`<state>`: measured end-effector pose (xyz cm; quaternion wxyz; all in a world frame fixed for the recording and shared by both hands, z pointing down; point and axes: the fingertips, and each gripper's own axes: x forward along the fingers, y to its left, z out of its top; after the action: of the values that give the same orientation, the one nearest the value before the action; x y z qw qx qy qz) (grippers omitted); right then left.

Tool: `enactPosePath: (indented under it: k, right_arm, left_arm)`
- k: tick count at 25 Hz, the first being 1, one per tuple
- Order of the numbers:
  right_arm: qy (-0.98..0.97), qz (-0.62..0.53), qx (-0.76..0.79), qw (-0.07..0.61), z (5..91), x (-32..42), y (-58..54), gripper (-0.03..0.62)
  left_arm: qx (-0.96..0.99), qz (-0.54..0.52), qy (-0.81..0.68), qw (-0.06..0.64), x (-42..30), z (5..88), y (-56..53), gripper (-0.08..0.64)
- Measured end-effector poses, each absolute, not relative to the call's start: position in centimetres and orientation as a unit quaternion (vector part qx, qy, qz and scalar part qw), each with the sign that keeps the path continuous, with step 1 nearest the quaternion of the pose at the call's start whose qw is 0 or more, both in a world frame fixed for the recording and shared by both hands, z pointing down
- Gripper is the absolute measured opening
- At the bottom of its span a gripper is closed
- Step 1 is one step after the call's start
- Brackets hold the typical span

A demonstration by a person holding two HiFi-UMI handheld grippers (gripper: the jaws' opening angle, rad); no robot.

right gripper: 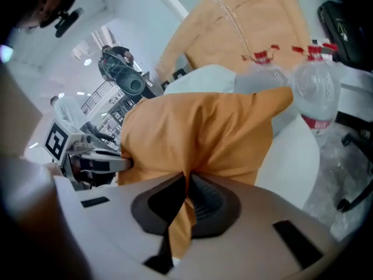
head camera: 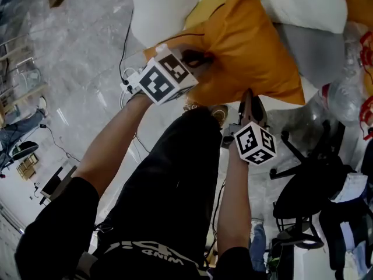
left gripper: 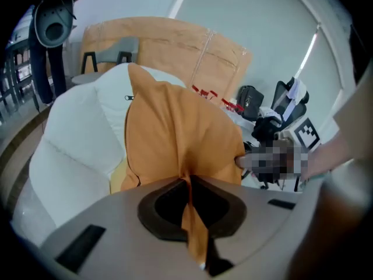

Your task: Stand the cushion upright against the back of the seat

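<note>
Pinching cushion (head camera: 250, 45) along its near edge with left claw (left gripper: 187, 185), jaws pressed tight on a fold of orange fabric. Same with right claw (right gripper: 185, 182) at the other corner. Hanging just ahead of both claws, in front of white seat (left gripper: 70, 150), long axis running claw to claw. Neither hand nearer. Next, probably: carry forward and tip the far edge up onto the seat back, keeping both pinches.

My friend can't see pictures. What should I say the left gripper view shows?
The left gripper is shut on a fold of an orange cushion, held up in front of a white padded seat. Brown cardboard stands behind them.
</note>
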<state>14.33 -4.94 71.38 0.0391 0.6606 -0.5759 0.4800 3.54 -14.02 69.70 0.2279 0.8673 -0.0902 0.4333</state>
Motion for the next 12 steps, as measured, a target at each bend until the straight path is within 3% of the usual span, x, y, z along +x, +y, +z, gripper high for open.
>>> enactPosePath:
  k: [12]
  right_arm:
    - [-0.673, 0.277, 0.680, 0.084, 60.1, 22.9, -21.8, 0.031]
  left_arm:
    - [0.924, 0.307, -0.215, 0.071, 9.7, 61.3, -27.2, 0.018]
